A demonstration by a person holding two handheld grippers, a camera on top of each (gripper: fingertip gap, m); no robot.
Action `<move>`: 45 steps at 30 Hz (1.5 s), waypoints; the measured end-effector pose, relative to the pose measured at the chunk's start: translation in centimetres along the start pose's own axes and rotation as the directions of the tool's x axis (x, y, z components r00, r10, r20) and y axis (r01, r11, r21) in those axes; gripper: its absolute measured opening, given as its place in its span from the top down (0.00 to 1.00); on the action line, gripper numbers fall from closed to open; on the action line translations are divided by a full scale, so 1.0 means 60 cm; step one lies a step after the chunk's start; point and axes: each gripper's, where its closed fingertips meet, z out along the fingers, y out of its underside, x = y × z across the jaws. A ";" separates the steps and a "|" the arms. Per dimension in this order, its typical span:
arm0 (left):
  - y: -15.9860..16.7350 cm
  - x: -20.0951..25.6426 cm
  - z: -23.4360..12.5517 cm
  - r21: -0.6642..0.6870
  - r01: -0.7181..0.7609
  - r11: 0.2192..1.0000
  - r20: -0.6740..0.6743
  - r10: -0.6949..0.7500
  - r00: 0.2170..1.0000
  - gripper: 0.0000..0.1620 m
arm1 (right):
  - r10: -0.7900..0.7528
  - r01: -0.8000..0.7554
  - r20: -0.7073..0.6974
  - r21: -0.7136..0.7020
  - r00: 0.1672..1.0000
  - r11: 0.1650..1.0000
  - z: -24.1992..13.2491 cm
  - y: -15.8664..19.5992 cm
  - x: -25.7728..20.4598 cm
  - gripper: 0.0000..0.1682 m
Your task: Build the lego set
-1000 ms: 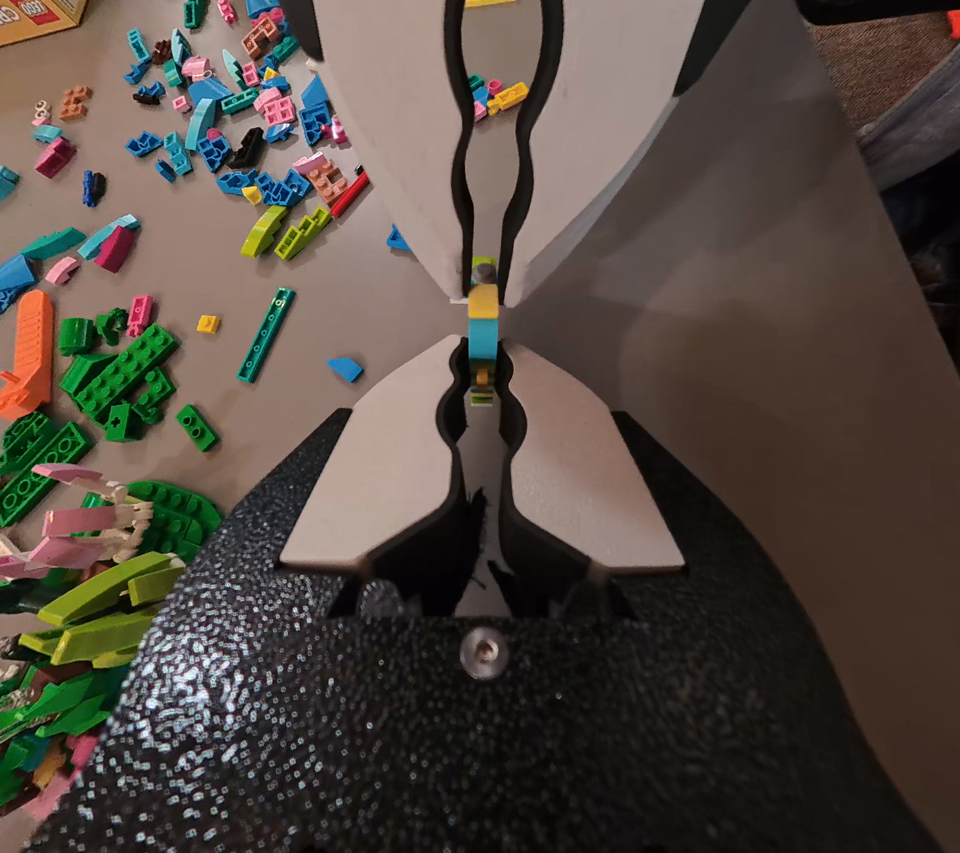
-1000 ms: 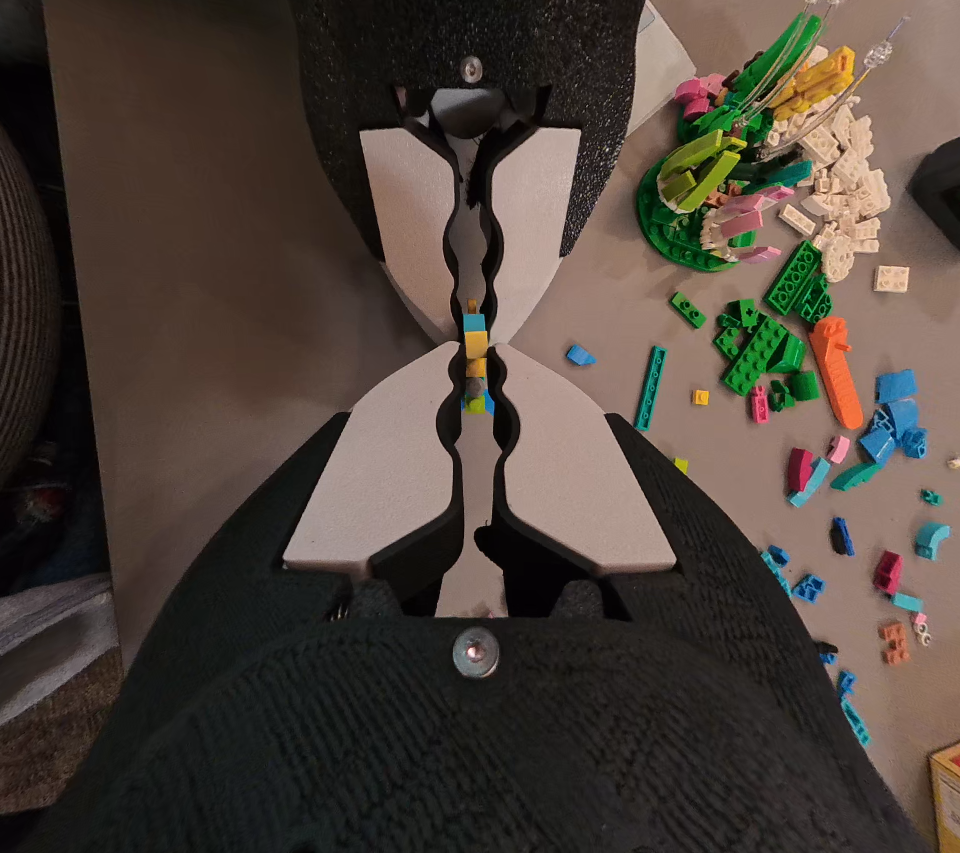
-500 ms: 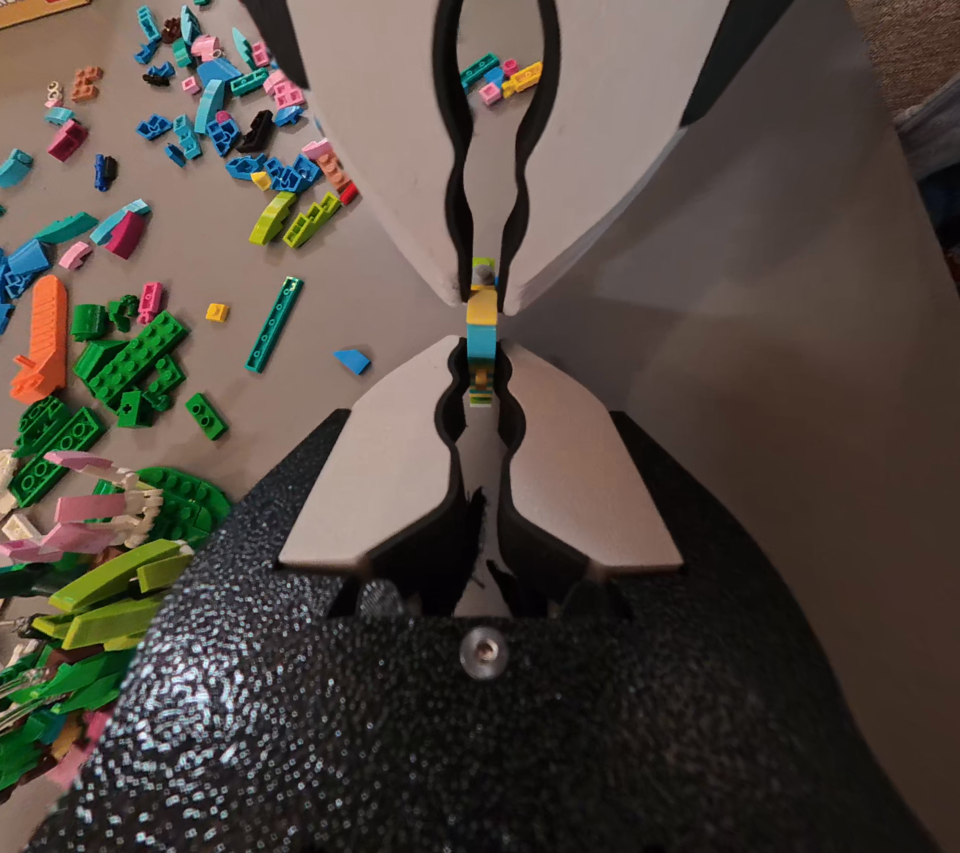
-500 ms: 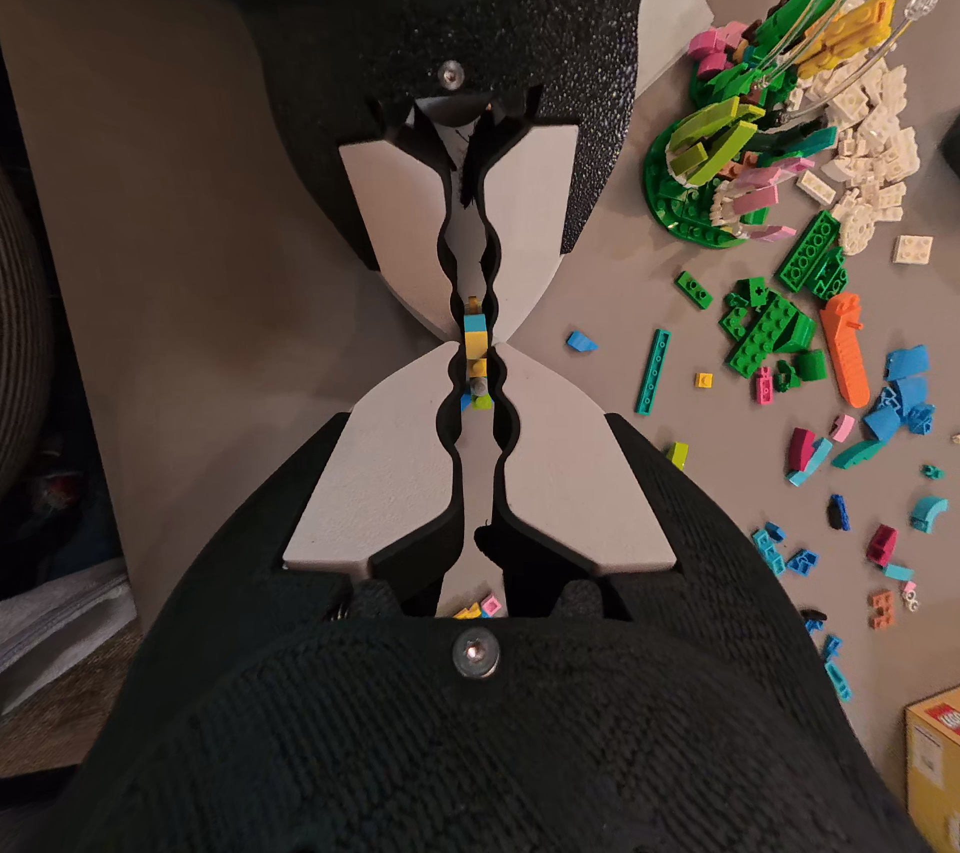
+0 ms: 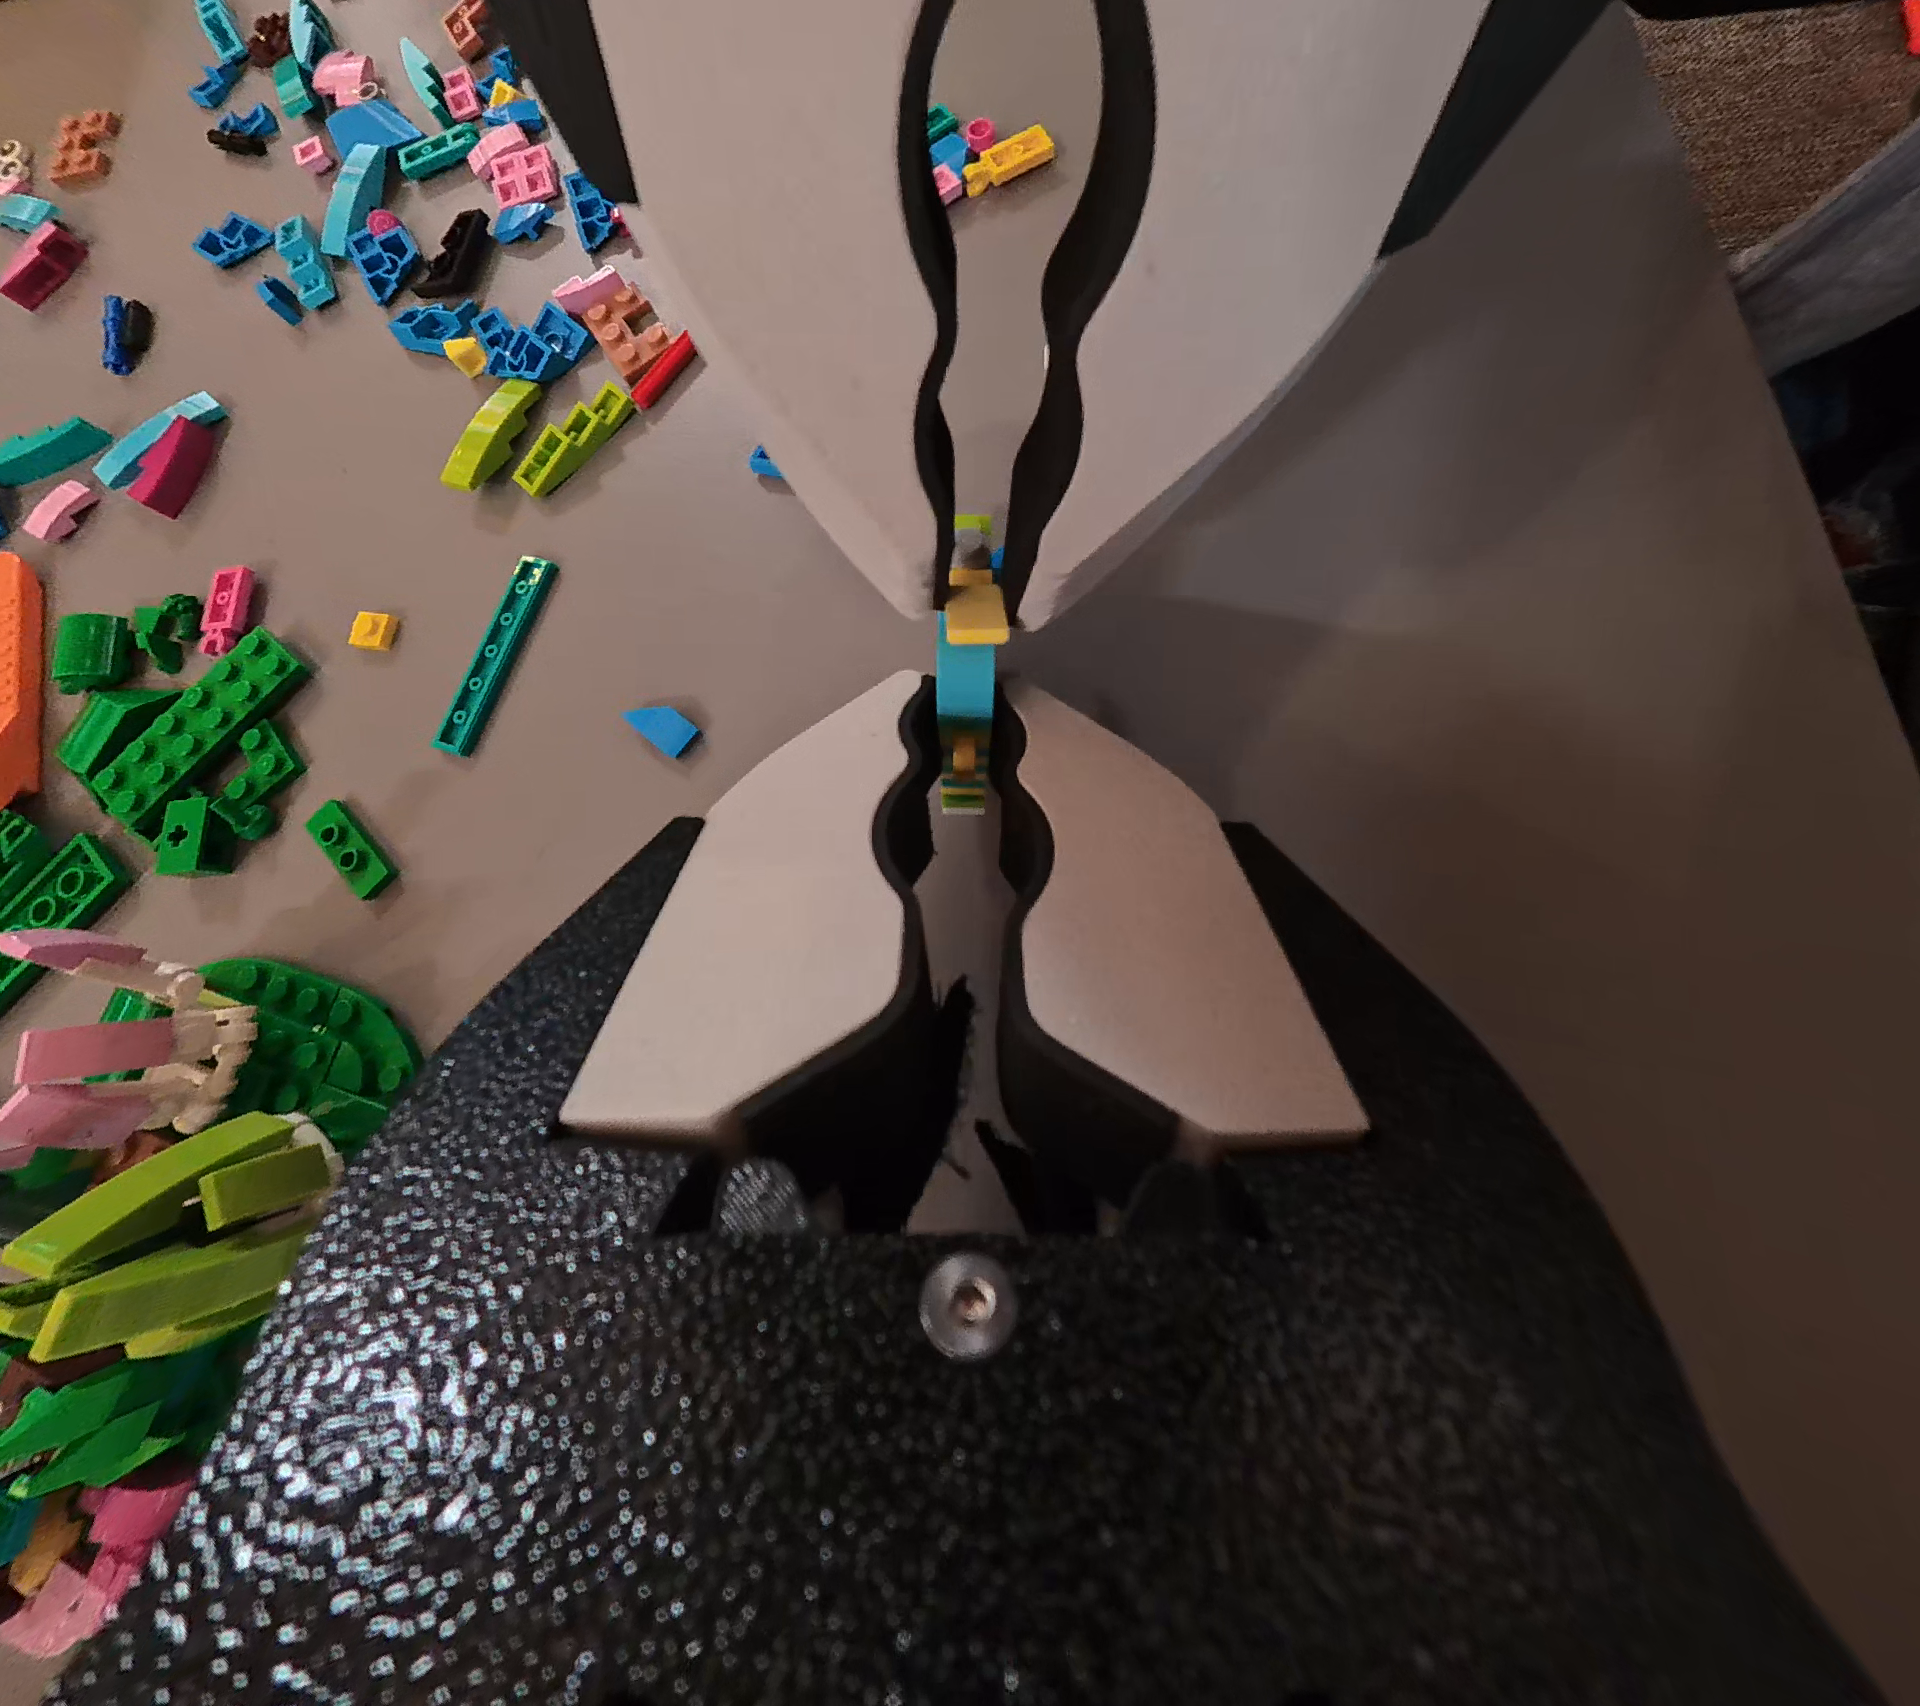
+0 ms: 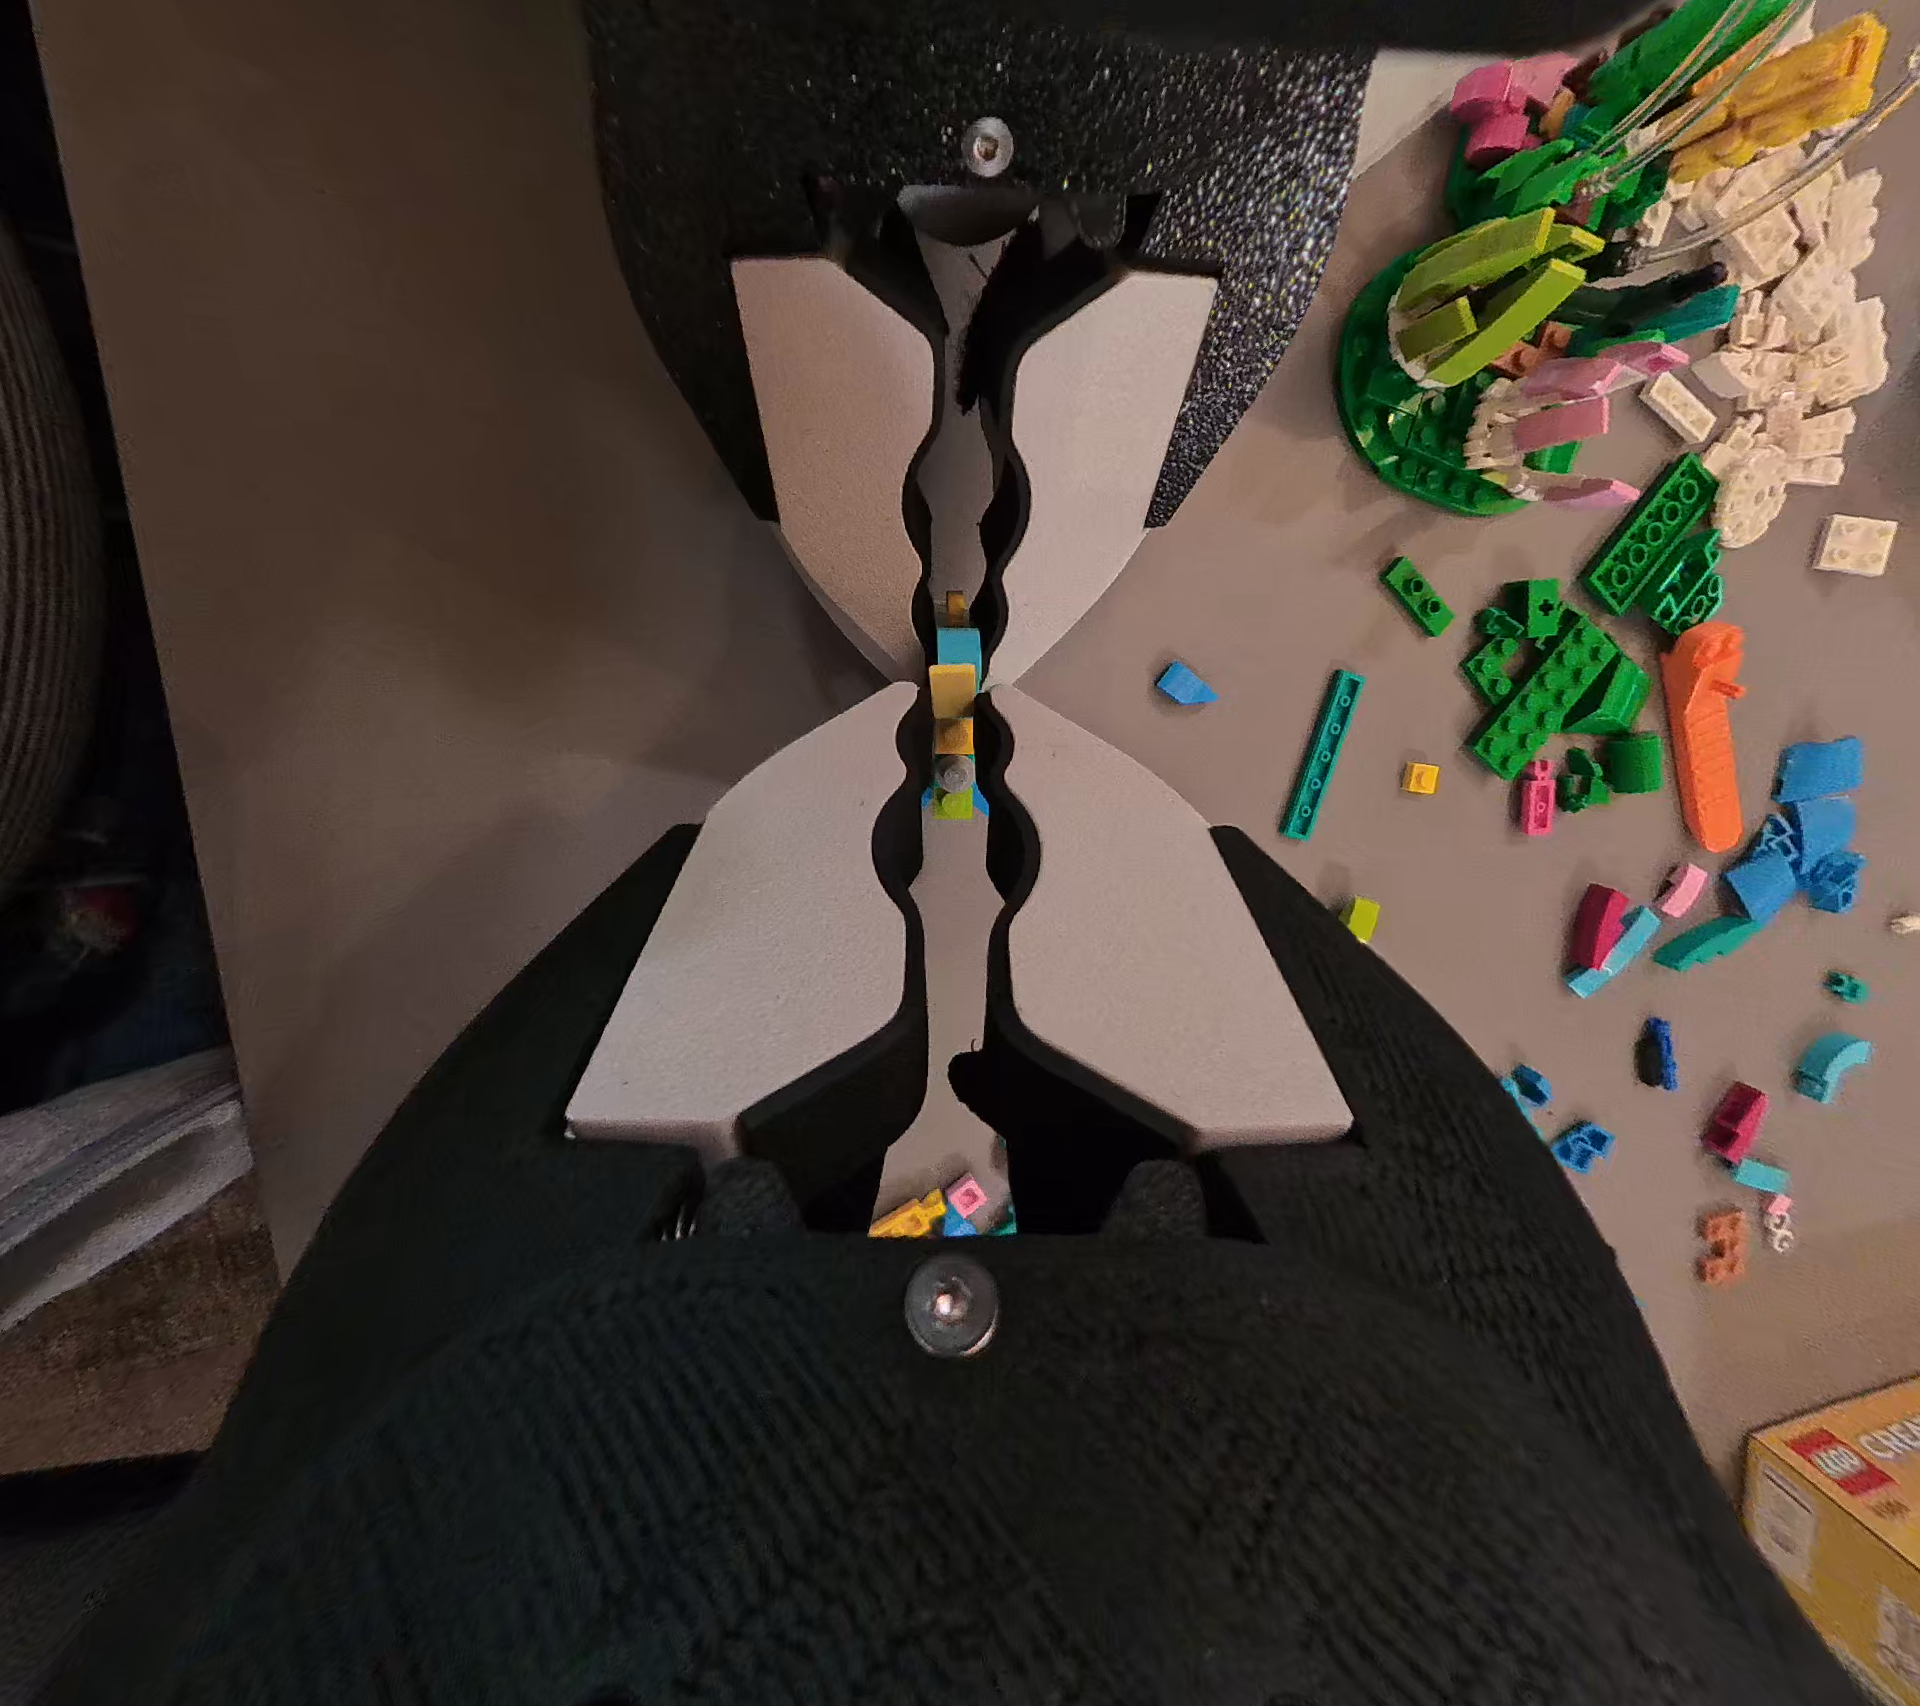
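I have left gripper [image 5: 961, 700] and right gripper [image 6: 951, 721] tip-to-tip, both pinching one small brick sub-assembly [image 5: 966, 669]. Risk: uneven squeeze or twist snaps it apart.

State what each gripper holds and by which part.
Both grip one small brick stack, tip to tip. The left gripper pinches its turquoise end, the right gripper its yellow end. Both pairs of jaws are shut on it.

left wrist view: sits right behind the left gripper [image 5: 961, 700], looking down at the table [image 5: 665, 607], super close.
right wrist view: same deal, facing back from the opposite side.
shared: the little brick stack [image 5: 968, 669] and green strip [image 5: 494, 657].
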 end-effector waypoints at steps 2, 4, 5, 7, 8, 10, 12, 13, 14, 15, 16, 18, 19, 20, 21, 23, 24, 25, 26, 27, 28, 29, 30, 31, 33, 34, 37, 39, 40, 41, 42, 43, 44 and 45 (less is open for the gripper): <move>-0.001 0.001 -0.001 0.007 0.004 1.000 -0.005 -0.004 1.000 0.95 | 0.001 -0.001 -0.012 0.001 1.000 1.000 -0.002 0.000 0.003 0.96; 0.000 0.001 0.000 0.003 0.004 1.000 -0.007 -0.004 1.000 0.95 | 0.008 -0.008 -0.022 -0.010 1.000 1.000 -0.003 0.005 0.008 0.96; 0.001 0.001 0.000 -0.001 0.003 1.000 -0.004 -0.003 1.000 0.95 | 0.010 -0.011 -0.020 -0.015 1.000 1.000 -0.003 0.007 0.008 0.96; 0.003 0.001 0.002 -0.006 0.006 1.000 -0.008 -0.006 1.000 0.95 | 0.015 -0.016 -0.005 -0.012 1.000 1.000 -0.002 0.007 0.004 0.96; 0.003 0.002 0.002 -0.007 0.006 1.000 -0.009 -0.006 1.000 0.95 | 0.017 -0.017 0.001 -0.009 1.000 1.000 -0.001 0.006 0.002 0.96; 0.003 0.002 0.003 -0.006 0.005 1.000 -0.007 -0.005 1.000 0.95 | 0.017 -0.017 0.006 -0.013 1.000 1.000 0.001 0.007 0.000 0.96; 0.006 0.001 0.004 -0.018 0.002 1.000 -0.002 -0.002 1.000 0.95 | 0.019 -0.019 0.008 -0.026 1.000 0.999 0.004 0.009 0.000 0.96; 0.006 0.001 0.004 -0.016 0.004 1.000 -0.003 -0.004 1.000 0.95 | 0.021 -0.021 0.009 -0.027 1.000 0.999 0.004 0.009 0.000 0.96; 0.006 0.001 0.004 -0.017 0.008 1.000 -0.004 -0.008 1.000 0.95 | 0.025 -0.025 0.009 -0.029 1.000 0.999 0.004 0.009 0.000 0.96; 0.006 0.001 0.004 -0.017 0.011 1.000 -0.004 -0.012 1.000 0.95 | 0.030 -0.030 0.009 -0.030 0.999 0.999 0.004 0.008 0.001 0.96; 0.006 0.001 0.004 -0.017 0.012 1.000 -0.004 -0.012 1.000 0.95 | 0.035 -0.035 0.010 -0.030 0.999 0.999 0.005 0.008 0.001 0.96; 0.006 0.001 0.004 -0.018 0.017 1.000 -0.003 -0.017 1.000 0.95 | 0.039 -0.039 0.008 -0.030 0.999 0.999 0.005 0.008 0.002 0.96; 0.006 0.000 0.004 -0.017 0.020 1.000 -0.004 -0.021 1.000 0.95 | 0.043 -0.042 0.009 -0.029 0.999 0.999 0.006 0.008 0.002 0.96; 0.006 0.000 0.004 -0.015 0.024 1.000 -0.004 -0.024 1.000 0.95 | 0.047 -0.047 0.010 -0.026 0.999 0.999 0.006 0.008 0.003 0.96; 0.006 0.000 0.004 -0.013 0.030 0.999 -0.006 -0.030 1.000 0.95 | 0.051 -0.051 0.011 -0.024 0.999 0.998 0.006 0.009 0.003 0.96; 0.007 -0.001 0.004 -0.009 0.044 0.999 -0.011 -0.044 0.999 0.95 | 0.060 -0.060 0.015 -0.022 0.998 0.998 0.006 0.011 0.003 0.96; 0.007 -0.002 0.004 -0.007 0.051 0.999 -0.013 -0.052 0.999 0.95 | 0.064 -0.064 0.016 -0.024 0.998 0.998 0.006 0.014 0.003 0.96; 0.009 -0.004 0.003 -0.008 0.059 0.998 -0.009 -0.059 0.998 0.95 | 0.068 -0.067 0.020 -0.028 0.998 0.997 0.006 0.018 0.001 0.96; 0.011 -0.008 0.001 -0.013 0.065 0.998 0.000 -0.065 0.998 0.95 | 0.070 -0.069 0.032 -0.036 0.997 0.997 0.004 0.023 -0.002 0.96; 0.015 -0.014 -0.002 -0.021 0.067 0.998 0.017 -0.067 0.998 0.95 | 0.070 -0.068 0.053 -0.046 0.996 0.997 0.003 0.028 -0.009 0.96; 0.019 -0.021 -0.005 -0.029 0.072 0.997 0.035 -0.071 0.997 0.95 | 0.069 -0.064 0.079 -0.063 0.994 0.996 0.002 0.035 -0.018 0.96; 0.023 -0.028 -0.009 -0.035 0.080 0.996 0.054 -0.078 0.995 0.95 | 0.068 -0.059 0.104 -0.091 0.992 0.994 0.002 0.044 -0.028 0.96; 0.026 -0.036 -0.012 -0.038 0.090 0.995 0.074 -0.087 0.994 0.95 | 0.065 -0.049 0.123 -0.125 0.990 0.991 0.005 0.053 -0.037 0.96; 0.029 -0.042 -0.015 -0.042 0.099 0.994 0.092 -0.095 0.991 0.95 | 0.058 -0.036 0.132 -0.163 0.990 0.986 0.010 0.064 -0.043 0.96; 0.034 -0.051 -0.018 -0.045 0.114 0.992 0.115 -0.108 0.987 0.95 | 0.036 -0.002 0.143 -0.233 0.989 0.972 0.023 0.082 -0.053 0.96; 0.034 -0.054 -0.020 -0.042 0.120 0.992 0.122 -0.114 0.986 0.95 | 0.026 0.013 0.148 -0.254 0.989 0.967 0.029 0.088 -0.057 0.96; 0.036 -0.057 -0.021 -0.038 0.125 0.991 0.130 -0.119 0.984 0.95 | 0.029 0.011 0.153 -0.257 0.988 0.966 0.040 0.089 -0.061 0.96; 0.037 -0.057 -0.019 -0.041 0.124 0.991 0.129 -0.118 0.985 0.95 | 0.042 -0.006 0.147 -0.240 0.988 0.971 0.041 0.085 -0.059 0.96; 0.037 -0.057 -0.019 -0.037 0.124 0.992 0.126 -0.119 0.985 0.95 | 0.046 -0.011 0.145 -0.233 0.988 0.972 0.042 0.085 -0.059 0.96; 0.037 -0.056 -0.019 -0.035 0.126 0.991 0.123 -0.121 0.985 0.95 | 0.050 -0.016 0.145 -0.223 0.988 0.975 0.043 0.086 -0.059 0.95; 0.037 -0.056 -0.019 -0.034 0.126 0.991 0.122 -0.121 0.985 0.95 | 0.057 -0.025 0.148 -0.205 0.987 0.978 0.042 0.086 -0.060 0.94; 0.037 -0.056 -0.019 -0.032 0.127 0.991 0.118 -0.123 0.985 0.95 | 0.068 -0.040 0.149 -0.184 0.986 0.982 0.041 0.086 -0.060 0.90; 0.036 -0.055 -0.018 -0.030 0.128 0.991 0.114 -0.124 0.986 0.95 | 0.084 -0.060 0.148 -0.158 0.985 0.986 0.039 0.086 -0.059 0.89; 0.036 -0.054 -0.018 -0.029 0.129 0.991 0.112 -0.125 0.986 0.95 | 0.098 -0.081 0.145 -0.124 0.985 0.989 0.037 0.085 -0.056 0.89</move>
